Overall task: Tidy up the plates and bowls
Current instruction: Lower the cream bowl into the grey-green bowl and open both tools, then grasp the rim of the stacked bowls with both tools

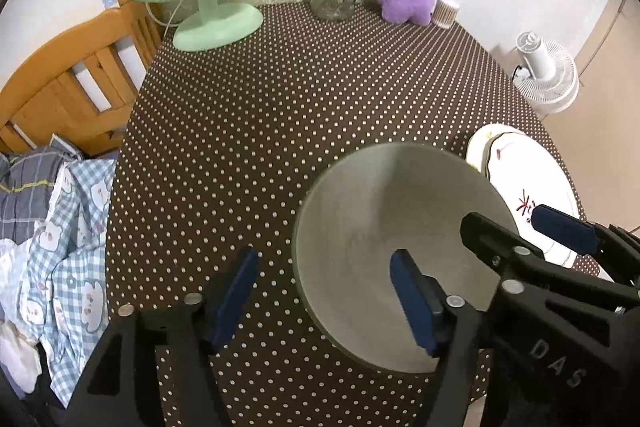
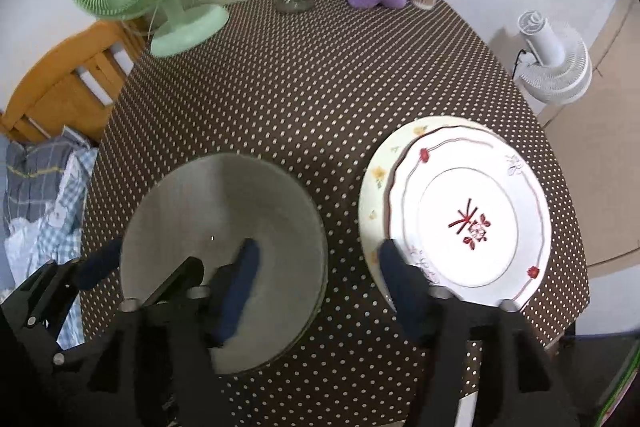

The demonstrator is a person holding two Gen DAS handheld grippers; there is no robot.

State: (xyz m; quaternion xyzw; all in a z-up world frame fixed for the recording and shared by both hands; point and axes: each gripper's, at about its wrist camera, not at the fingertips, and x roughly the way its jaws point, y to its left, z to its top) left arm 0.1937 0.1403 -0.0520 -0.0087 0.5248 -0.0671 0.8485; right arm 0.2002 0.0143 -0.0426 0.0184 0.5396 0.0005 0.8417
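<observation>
**Between both grippers: bowl and plate stack side by side, jaws released**

Straddling the near-left rim of the bowl [image 1: 400,251], the left gripper [image 1: 324,291] stands with jaws apart: one blue pad sits outside the bowl over the dotted tablecloth [image 1: 280,127], the other hangs inside over the bowl's hollow. Neither pad presses the rim, so nothing is grasped. The bowl looks like a nested pair judging by a doubled edge in the right wrist view, hard to be sure.

Right gripper [image 2: 316,279] also released, jaws wide. Its left pad hangs over the bowl's [image 2: 224,259] interior, its right pad over the near-left edge of the plate stack [image 2: 468,215]. No pad clamps anything.

Key relation: the bowl lies directly ahead of and under the left gripper, and to the left of the right gripper; the plates lie ahead-right of the right gripper, well off to the right of the left one. Two plates, red-patterned one on top of a floral one, offset slightly. Round items, no long axis.

Judgement: left hand nearer the bowl, right hand nearer the plates.
</observation>
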